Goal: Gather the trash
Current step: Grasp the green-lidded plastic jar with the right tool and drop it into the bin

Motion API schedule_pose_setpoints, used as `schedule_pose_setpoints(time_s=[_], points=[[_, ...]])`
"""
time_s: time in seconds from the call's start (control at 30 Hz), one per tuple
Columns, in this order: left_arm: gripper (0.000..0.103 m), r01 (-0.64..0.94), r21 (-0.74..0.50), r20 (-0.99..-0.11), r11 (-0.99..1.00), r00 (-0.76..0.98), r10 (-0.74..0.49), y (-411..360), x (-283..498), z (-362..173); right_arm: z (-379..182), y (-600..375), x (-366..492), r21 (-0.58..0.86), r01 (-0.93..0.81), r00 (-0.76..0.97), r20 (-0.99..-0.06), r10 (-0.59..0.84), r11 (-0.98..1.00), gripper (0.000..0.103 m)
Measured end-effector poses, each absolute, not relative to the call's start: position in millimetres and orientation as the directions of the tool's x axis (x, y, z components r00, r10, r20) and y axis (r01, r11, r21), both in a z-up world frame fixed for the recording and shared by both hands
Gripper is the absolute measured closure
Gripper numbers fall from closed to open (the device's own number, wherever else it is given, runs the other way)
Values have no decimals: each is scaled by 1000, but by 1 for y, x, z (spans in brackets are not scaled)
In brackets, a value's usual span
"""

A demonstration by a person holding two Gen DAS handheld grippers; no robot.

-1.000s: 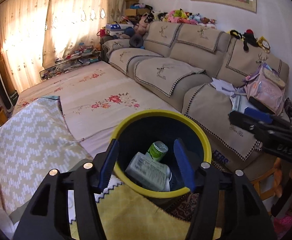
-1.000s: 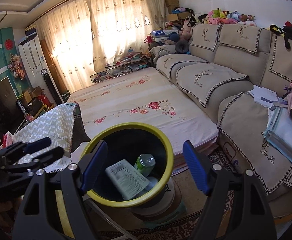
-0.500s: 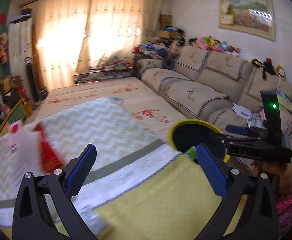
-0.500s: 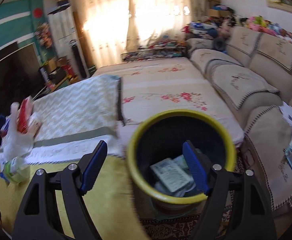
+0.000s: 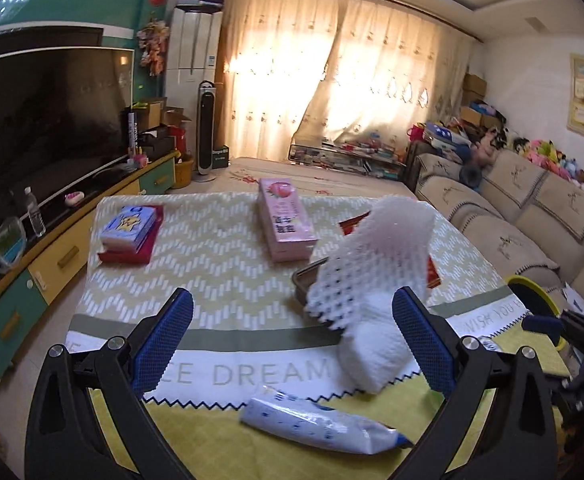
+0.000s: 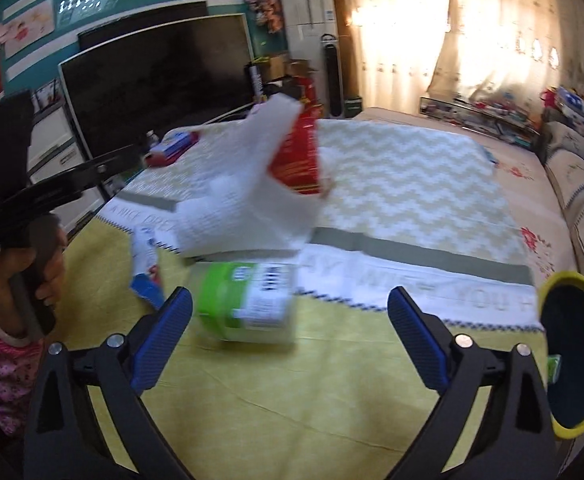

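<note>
My left gripper [image 5: 292, 344] is open and empty above the near end of the table. Before it stands a white foam net sleeve [image 5: 371, 276], with a white and blue wrapper [image 5: 315, 426] lying flat below it. My right gripper [image 6: 290, 340] is open and empty; a green-labelled plastic jar [image 6: 246, 306] lies on its side just ahead. The foam sleeve [image 6: 248, 196] and a red packet [image 6: 297, 156] stand behind the jar. The yellow-rimmed dark bin [image 6: 575, 354] is at the table's right edge, also in the left wrist view [image 5: 531, 294].
A pink carton [image 5: 286, 218] and a blue box on a red box [image 5: 130, 234] lie farther along the table. A metal tin [image 5: 311, 284] sits behind the sleeve. A TV [image 5: 40, 128] on a cabinet is left; a sofa [image 5: 523, 216] is right.
Both grippers swung left, away from the bin and toward the table. The bin went from centre to the right edge of each view. Table trash now fills both views.
</note>
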State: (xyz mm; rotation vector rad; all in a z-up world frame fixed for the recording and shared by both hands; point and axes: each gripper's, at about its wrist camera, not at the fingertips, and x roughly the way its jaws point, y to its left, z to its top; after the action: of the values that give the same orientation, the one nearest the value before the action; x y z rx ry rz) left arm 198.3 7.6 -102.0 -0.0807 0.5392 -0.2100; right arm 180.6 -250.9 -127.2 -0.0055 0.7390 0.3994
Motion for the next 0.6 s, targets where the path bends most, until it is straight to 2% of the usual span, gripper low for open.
schedule_pose_setpoints(time_s=[0.1, 0.37, 0.57, 0.6], points=[[5, 193, -165, -502, 967, 828, -251, 12, 200, -113, -134, -237, 186, 121, -344, 645, -690, 328, 931, 9], [5, 222, -111, -471, 969, 846, -248, -12, 193, -107, -151, -218, 198, 109, -317, 618, -730, 293, 942, 9], [5, 207, -147, -472, 967, 845, -253, -4, 194, -107, -157, -210, 202, 104, -312, 609, -741, 283, 944, 16], [5, 206, -156, -473, 966, 843, -256, -3, 195, -108, -158, -210, 203, 103, -311, 610, -740, 282, 945, 21]])
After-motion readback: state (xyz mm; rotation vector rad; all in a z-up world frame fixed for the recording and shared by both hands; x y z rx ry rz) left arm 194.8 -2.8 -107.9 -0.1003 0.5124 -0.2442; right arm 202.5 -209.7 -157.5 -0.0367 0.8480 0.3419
